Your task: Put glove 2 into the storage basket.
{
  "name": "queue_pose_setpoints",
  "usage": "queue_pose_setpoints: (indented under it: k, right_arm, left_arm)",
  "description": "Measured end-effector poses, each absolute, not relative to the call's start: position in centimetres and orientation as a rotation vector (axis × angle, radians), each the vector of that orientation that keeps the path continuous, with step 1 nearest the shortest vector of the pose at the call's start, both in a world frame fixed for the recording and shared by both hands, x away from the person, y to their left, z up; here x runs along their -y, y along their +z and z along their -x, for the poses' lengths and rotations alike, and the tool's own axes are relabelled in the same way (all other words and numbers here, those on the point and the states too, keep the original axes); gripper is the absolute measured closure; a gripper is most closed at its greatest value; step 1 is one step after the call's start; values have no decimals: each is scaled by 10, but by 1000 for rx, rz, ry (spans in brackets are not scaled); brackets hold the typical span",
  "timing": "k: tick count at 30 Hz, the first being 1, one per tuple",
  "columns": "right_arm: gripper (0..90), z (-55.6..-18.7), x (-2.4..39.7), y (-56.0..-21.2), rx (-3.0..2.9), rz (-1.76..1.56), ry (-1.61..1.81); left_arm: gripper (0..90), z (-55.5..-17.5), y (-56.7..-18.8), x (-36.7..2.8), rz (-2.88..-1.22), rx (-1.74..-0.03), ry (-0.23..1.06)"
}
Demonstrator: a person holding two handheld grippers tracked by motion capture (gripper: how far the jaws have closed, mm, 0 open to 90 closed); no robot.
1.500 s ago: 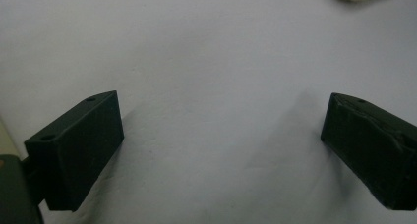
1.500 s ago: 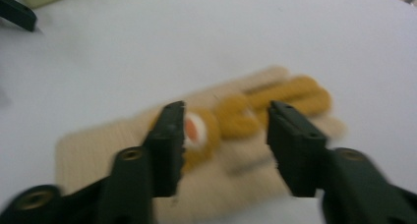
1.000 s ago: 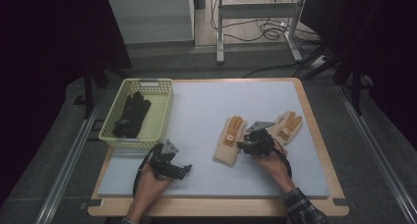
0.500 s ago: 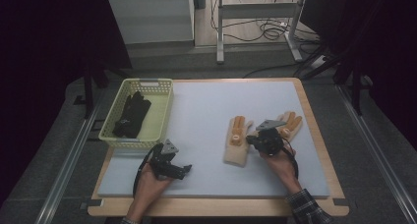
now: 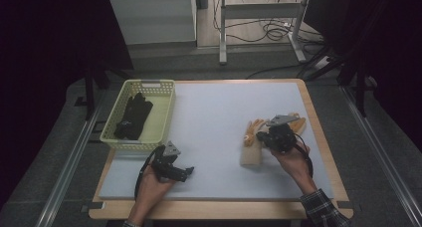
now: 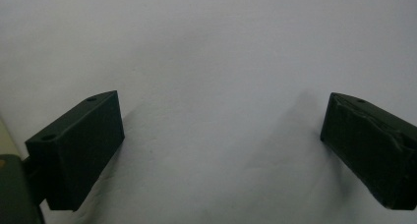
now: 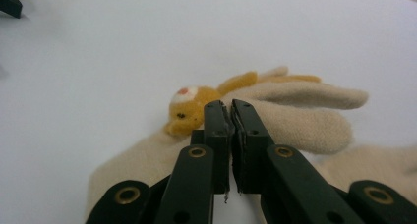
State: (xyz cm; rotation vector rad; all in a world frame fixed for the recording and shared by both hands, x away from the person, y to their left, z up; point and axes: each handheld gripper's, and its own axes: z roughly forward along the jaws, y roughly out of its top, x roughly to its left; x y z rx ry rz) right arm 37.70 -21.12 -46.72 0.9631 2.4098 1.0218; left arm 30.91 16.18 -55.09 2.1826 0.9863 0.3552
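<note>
A beige knitted glove [image 5: 251, 155] with orange fingertips and a small orange bear face [image 7: 189, 106] lies on the white mat at the right. My right gripper [image 5: 267, 139] hangs just over it, its jaws pressed together on a pinch of the glove's [image 7: 305, 121] fabric at the tips [image 7: 230, 106]. A second glove of the same kind [image 5: 297, 121] lies partly hidden behind that gripper. My left gripper [image 5: 185, 173] rests low on the mat at the front left. It is open, with only bare mat between its jaws [image 6: 221, 150].
A pale yellow basket [image 5: 149, 82] at the mat's back left holds dark gloves [image 5: 133, 116]. The white mat [image 5: 219, 107] lies on a wooden table [image 5: 318, 132]. Beyond the table are a white cabinet, a metal stand and floor cables.
My right gripper has shut on the left glove, risen and shifted to the right. The glove has slid right with it. The left gripper has stayed where it was.
</note>
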Motion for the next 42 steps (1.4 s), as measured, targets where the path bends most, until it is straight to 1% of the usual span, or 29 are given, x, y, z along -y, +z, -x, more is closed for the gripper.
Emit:
queue_pose_setpoints:
  k: [9, 11, 12, 14, 17, 22, 29, 32, 38, 42]
  right_arm:
    - [827, -384, 161, -459, -2479, -861, 1010]
    - [784, -386, 149, -460, -2494, -844, 1029]
    - [729, -387, 139, -462, -2509, -831, 1052]
    - [665, -389, 127, -464, -2527, -813, 1071]
    - [650, -389, 118, -465, -2534, -784, 1068]
    - [663, -389, 127, -470, -2532, -799, 1039]
    - [754, -380, 165, -489, -2502, -882, 1061]
    - [762, -374, 176, -503, -2504, -911, 1067]
    - [763, -362, 178, -529, -2531, -920, 1083]
    - [761, -354, 172, -530, -2546, -902, 1129]
  left_arm:
    - [29, -309, -551, -162, -2181, -987, 355]
    - [29, -309, -551, -162, -2182, -986, 355]
    - [29, -309, -551, -162, -2182, -987, 355]
    - [29, -309, -551, -162, -2182, -986, 356]
    - [29, -309, -551, -162, -2183, -986, 356]
    - [29, -309, -551, -162, -2182, -988, 355]
    - [30, -309, -551, -162, -2180, -990, 354]
    - [30, -309, -551, -162, -2180, -990, 354]
    - [29, -309, -551, -162, -2179, -989, 355]
    - [30, -309, -551, -162, -2180, -989, 355]
